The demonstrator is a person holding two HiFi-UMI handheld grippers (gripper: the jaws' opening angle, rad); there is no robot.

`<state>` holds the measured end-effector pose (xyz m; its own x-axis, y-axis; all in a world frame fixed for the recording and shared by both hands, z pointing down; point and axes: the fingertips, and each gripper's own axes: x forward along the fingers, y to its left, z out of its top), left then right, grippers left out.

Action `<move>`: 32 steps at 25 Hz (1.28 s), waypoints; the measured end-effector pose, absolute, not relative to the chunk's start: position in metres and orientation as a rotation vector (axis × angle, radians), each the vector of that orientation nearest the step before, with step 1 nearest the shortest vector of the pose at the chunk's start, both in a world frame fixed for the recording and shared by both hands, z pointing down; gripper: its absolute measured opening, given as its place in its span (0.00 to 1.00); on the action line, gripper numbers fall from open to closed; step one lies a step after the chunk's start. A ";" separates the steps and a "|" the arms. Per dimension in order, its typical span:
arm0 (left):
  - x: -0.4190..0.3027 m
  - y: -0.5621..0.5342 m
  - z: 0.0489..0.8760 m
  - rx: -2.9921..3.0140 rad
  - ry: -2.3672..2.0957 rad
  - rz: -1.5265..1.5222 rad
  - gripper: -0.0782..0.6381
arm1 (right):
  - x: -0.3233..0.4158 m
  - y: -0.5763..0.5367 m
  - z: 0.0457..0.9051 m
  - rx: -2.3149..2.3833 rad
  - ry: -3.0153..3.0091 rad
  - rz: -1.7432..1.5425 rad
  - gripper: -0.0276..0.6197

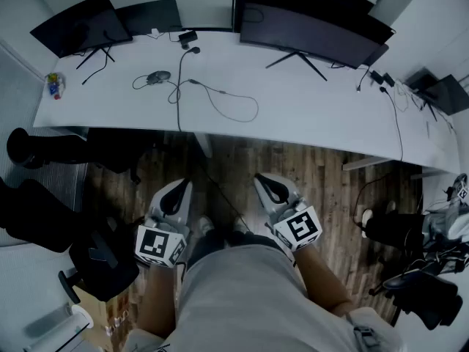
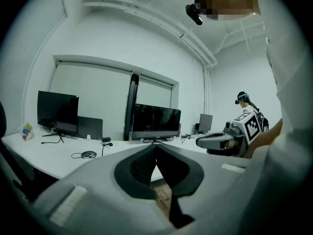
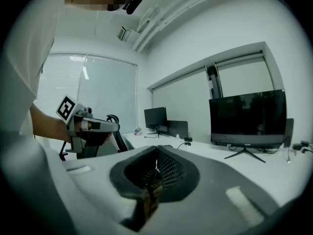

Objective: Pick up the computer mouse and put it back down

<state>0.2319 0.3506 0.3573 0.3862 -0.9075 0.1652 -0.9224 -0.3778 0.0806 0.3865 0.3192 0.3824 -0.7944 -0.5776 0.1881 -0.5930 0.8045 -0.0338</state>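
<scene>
Grey oval computer mouse (image 1: 157,77) lies on the long white bench (image 1: 293,116), left of centre, with its black cable (image 1: 220,101) looping beside it. Well apart from it, over the wooden floor (image 1: 330,189), the left hand-held gripper (image 1: 178,191) and the right hand-held gripper (image 1: 268,185) are both clenched, jaws together on nothing.

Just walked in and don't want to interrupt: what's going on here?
A person stands back from the white desk, holding a gripper in each hand near the waist. The left gripper and the right gripper both have their jaws together with nothing between them. The computer mouse lies on the desk, well away from both, so the pick-up has not begun.
</scene>
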 end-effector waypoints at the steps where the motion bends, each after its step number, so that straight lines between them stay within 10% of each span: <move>1: 0.228 0.349 0.356 2.472 -1.654 0.139 0.12 | 0.383 0.319 0.381 0.927 -2.822 0.138 0.05; 32: 0.095 0.262 0.384 2.530 -1.534 0.126 0.12 | 0.284 0.219 0.384 1.167 -2.745 0.149 0.05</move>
<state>0.0950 0.2615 0.3835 0.4639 -0.8703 0.1653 -0.8857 -0.4513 0.1095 0.2842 0.2188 0.3839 -0.6842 -0.7065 0.1810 -0.7219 0.6913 -0.0307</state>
